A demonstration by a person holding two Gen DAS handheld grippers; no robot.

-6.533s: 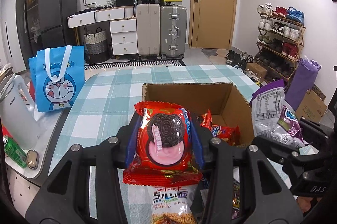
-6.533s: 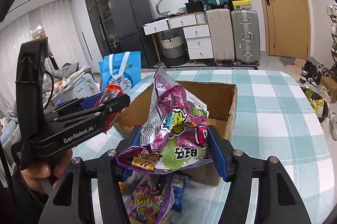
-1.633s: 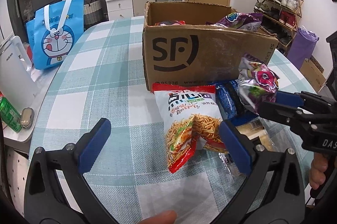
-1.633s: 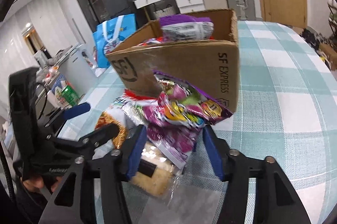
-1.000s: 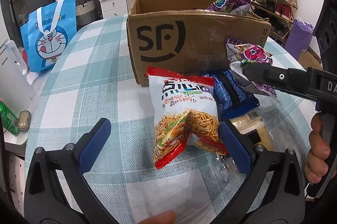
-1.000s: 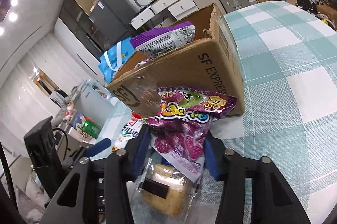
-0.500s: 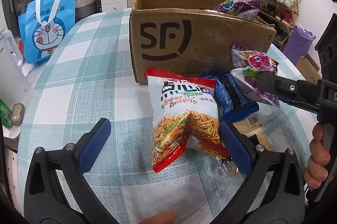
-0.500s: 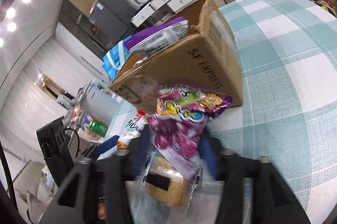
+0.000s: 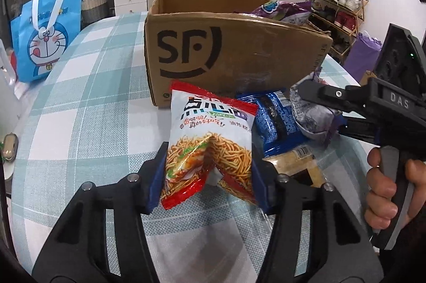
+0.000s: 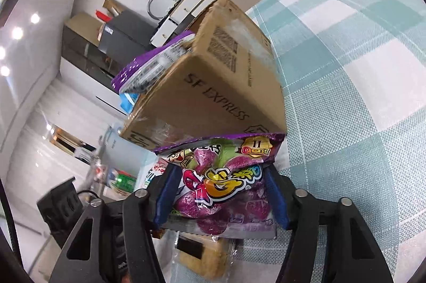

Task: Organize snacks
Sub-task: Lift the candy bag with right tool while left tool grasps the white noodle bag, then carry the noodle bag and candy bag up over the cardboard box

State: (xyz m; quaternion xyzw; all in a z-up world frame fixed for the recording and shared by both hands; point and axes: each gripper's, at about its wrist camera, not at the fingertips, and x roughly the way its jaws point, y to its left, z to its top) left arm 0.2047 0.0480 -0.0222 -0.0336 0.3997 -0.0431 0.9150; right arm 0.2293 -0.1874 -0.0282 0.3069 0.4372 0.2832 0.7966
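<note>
Snacks are lying before the cardboard box (image 9: 239, 48) on the checked tablecloth (image 9: 87, 107). From the left wrist, the left gripper (image 9: 209, 176), jaws just closing, is pinching the noodle packet (image 9: 210, 139). From the right wrist, the right gripper (image 10: 221, 197), jaws narrowing, is squeezing the purple candy bag (image 10: 226, 176).

Teal-and-white check on the worktop (image 9: 80, 107), brown cardboard box (image 9: 239, 48) printed black, red-and-white noodle packet (image 9: 210, 139), blue biscuit packet (image 9: 274, 120), purple candy bag (image 10: 226, 184) with yellow lettering, blue cartoon tote (image 9: 45, 29).
</note>
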